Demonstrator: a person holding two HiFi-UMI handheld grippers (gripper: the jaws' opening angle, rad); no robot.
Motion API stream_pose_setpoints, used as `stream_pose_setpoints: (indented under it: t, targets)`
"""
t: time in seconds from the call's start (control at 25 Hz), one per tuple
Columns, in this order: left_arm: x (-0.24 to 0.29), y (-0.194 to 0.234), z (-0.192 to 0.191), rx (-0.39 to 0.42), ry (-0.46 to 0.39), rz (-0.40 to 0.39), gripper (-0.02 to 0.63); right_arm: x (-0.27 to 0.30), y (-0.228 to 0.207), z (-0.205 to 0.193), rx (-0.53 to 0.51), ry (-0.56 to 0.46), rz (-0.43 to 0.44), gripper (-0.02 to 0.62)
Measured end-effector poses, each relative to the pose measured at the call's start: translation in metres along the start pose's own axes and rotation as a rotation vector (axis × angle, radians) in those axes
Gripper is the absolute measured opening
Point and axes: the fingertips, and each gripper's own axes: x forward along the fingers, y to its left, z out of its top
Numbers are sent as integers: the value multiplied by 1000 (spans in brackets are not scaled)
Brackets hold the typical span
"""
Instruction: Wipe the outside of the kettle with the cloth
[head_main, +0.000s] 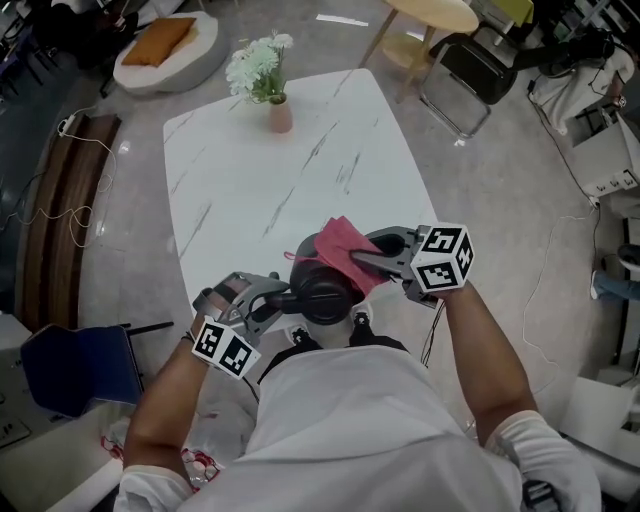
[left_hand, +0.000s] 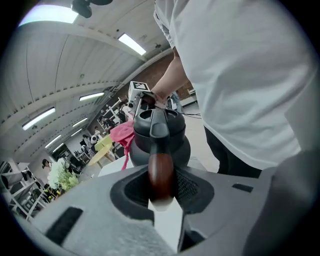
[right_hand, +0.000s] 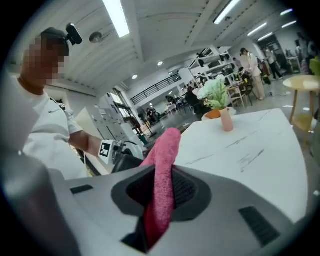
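Observation:
A black kettle (head_main: 322, 282) stands at the near edge of the white marble table (head_main: 290, 180), right in front of the person. My left gripper (head_main: 272, 297) is shut on the kettle's brown wooden handle (left_hand: 161, 172), with the kettle body (left_hand: 161, 135) just beyond the jaws. My right gripper (head_main: 362, 258) is shut on a pink cloth (head_main: 345, 250), which lies against the kettle's right upper side. In the right gripper view the pink cloth (right_hand: 161, 187) is pinched upright between the jaws, and the kettle (right_hand: 125, 162) shows as a dark shape at its left.
A pink vase of white flowers (head_main: 268, 80) stands at the table's far end. A blue chair (head_main: 75, 365) sits at the near left, a black chair (head_main: 475, 75) and a round wooden table (head_main: 430, 20) at the far right. Cables trail on the floor.

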Motion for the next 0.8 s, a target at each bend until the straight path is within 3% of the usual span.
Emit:
stream_pose_setpoints:
  t: [0.16, 0.44, 0.8]
  targets:
    - [0, 2, 1, -1, 0, 0, 95, 3, -25, -10, -5, -7, -140, 63]
    - [1, 2, -2, 21, -1, -6, 95, 18, -68, -38, 40, 22, -313, 60]
    - [3, 5, -2, 42, -5, -14, 97, 38, -118, -75, 73, 138, -403, 60]
